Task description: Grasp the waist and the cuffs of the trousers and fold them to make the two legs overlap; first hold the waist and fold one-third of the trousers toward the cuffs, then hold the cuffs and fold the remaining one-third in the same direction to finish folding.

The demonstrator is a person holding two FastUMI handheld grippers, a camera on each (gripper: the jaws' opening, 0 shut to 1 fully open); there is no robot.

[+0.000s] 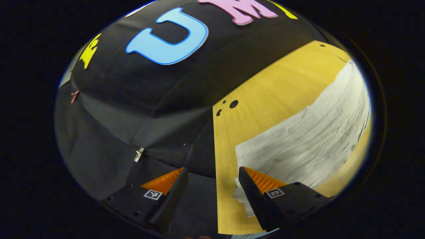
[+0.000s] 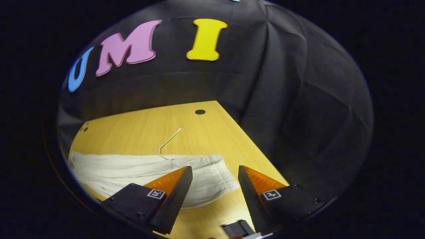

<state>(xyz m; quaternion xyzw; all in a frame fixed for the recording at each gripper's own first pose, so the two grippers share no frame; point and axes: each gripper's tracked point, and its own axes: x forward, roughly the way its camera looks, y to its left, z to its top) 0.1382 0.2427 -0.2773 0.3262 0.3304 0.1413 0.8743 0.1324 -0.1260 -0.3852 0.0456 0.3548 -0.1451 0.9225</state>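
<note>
Left gripper [image 1: 212,179]: jaws spread wide, nothing between them; one finger lies over the cuff end of the white trousers [image 1: 312,139], contact hard to judge. Right gripper [image 2: 215,177]: also released, hanging above the waist end (gathered band, a loose drawstring [image 2: 167,141] trailing onto the wood). The trousers lie flat lengthwise on the yellow wooden table [image 2: 139,126]; their middle is cut off at each view's edge. Black cloth wall [image 2: 298,99] behind, creased.
</note>
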